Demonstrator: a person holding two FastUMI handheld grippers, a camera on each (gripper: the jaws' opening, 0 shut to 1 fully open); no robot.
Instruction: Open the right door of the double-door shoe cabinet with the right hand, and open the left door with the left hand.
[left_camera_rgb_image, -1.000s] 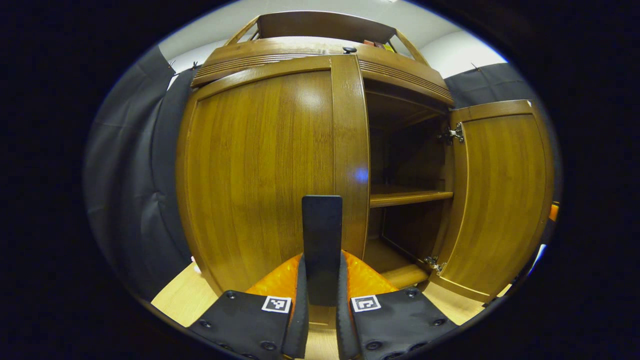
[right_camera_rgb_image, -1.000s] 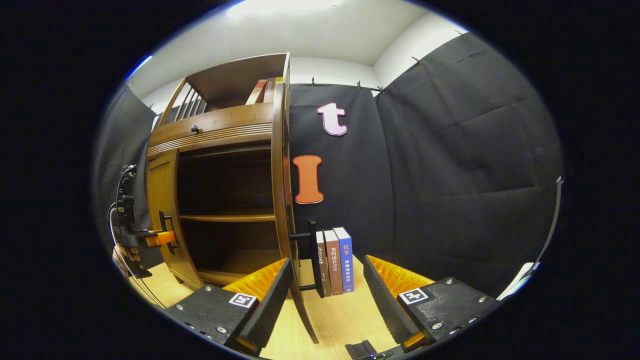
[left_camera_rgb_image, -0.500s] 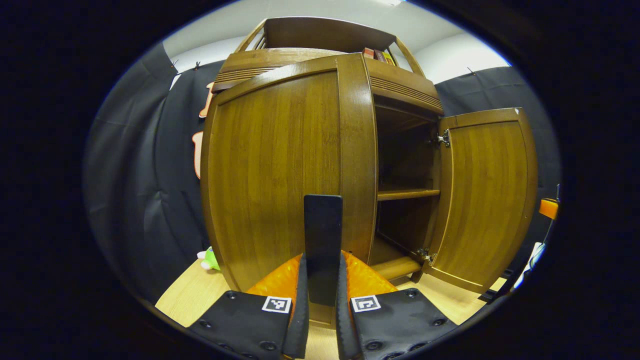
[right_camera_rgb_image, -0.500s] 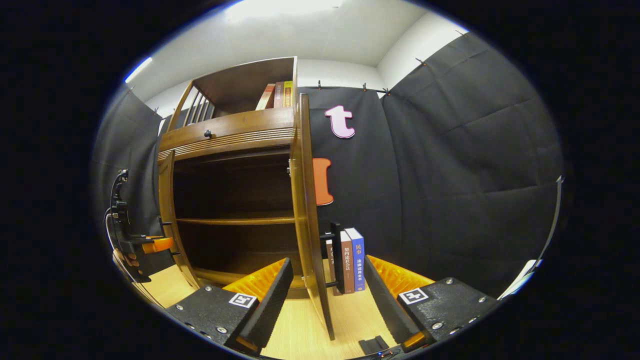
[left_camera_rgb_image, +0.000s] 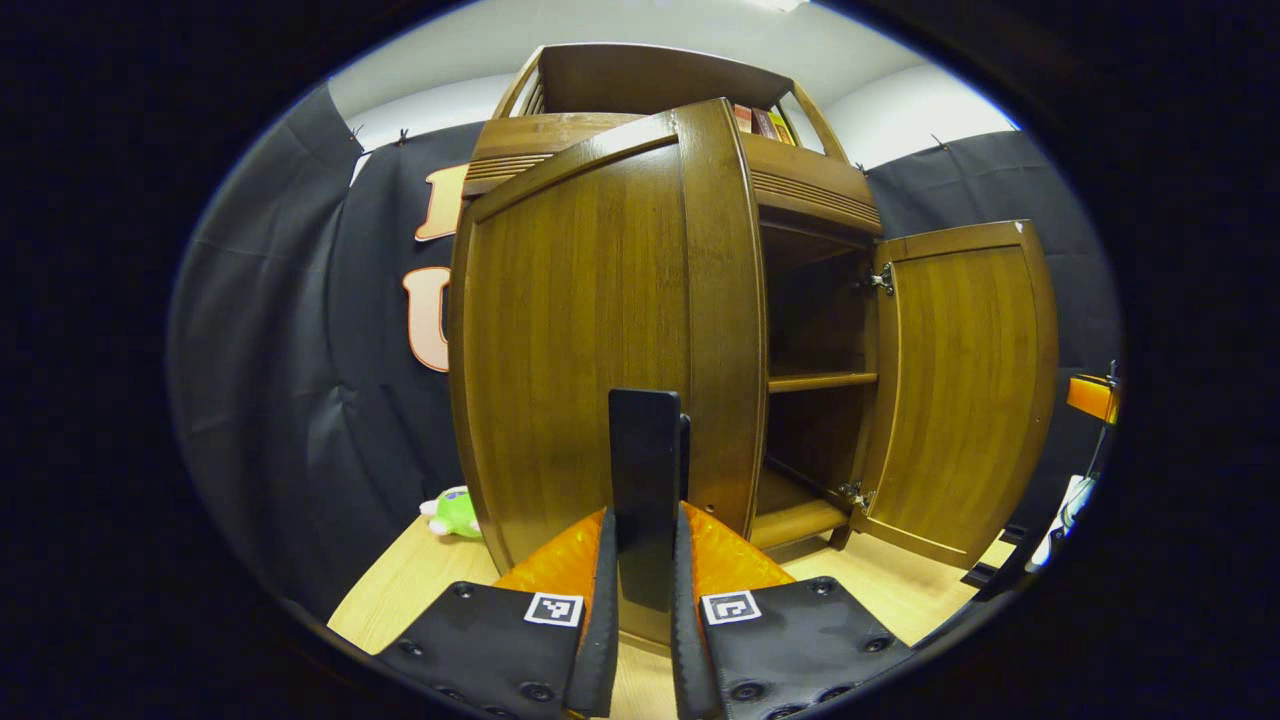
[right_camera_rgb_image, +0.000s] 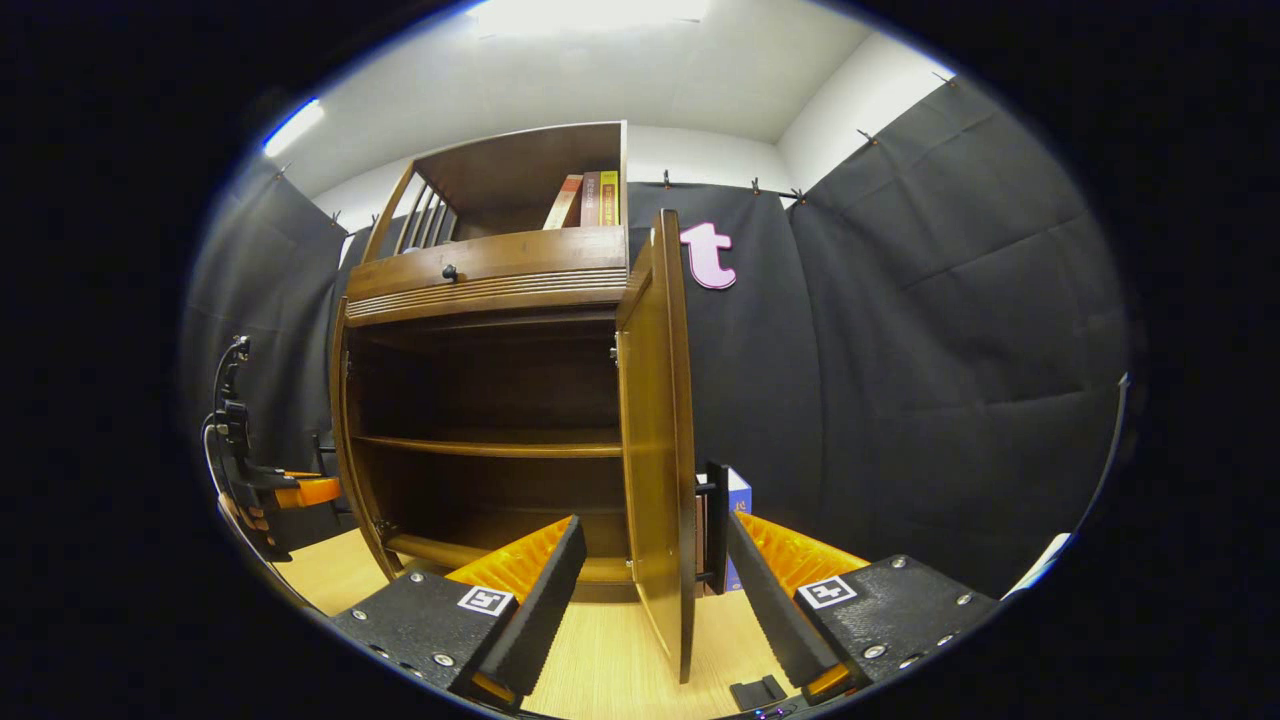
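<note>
In the left gripper view, the left claw (left_camera_rgb_image: 645, 560) is clamped on the dark vertical handle (left_camera_rgb_image: 645, 470) of the left door (left_camera_rgb_image: 600, 340), both fingers pressing against the bar's sides. That door stands swung out from the shoe cabinet (left_camera_rgb_image: 800, 190), its wooden face turned to the camera. Past its free edge the cabinet's interior lies exposed, with a shelf (left_camera_rgb_image: 820, 381) across the middle. Farther right, the right door (left_camera_rgb_image: 965, 390) hangs wide on its hinges. A green plush toy (left_camera_rgb_image: 452, 512) lies on the light wooden bench (left_camera_rgb_image: 400, 590) by the black cloth wall, left of the cabinet.

In the right gripper view, the right claw (right_camera_rgb_image: 655, 590) is spread apart, and the right door (right_camera_rgb_image: 655, 440) stands edge-on between its two fingers without either touching it. The door's dark handle (right_camera_rgb_image: 714, 525) sits on the far side, just next to the right finger. Behind the handle a blue book (right_camera_rgb_image: 738, 510) stands upright on the bench (right_camera_rgb_image: 600, 670). The cabinet (right_camera_rgb_image: 490, 290) is open, its shelf (right_camera_rgb_image: 490, 445) visible, with a small dark knob (right_camera_rgb_image: 450, 272) on the drawer front above and books (right_camera_rgb_image: 590, 200) leaning in the top compartment. At the far left the left claw (right_camera_rgb_image: 300, 490) appears with the hand (right_camera_rgb_image: 255, 515) holding it, beside the cabinet's left edge.
</note>
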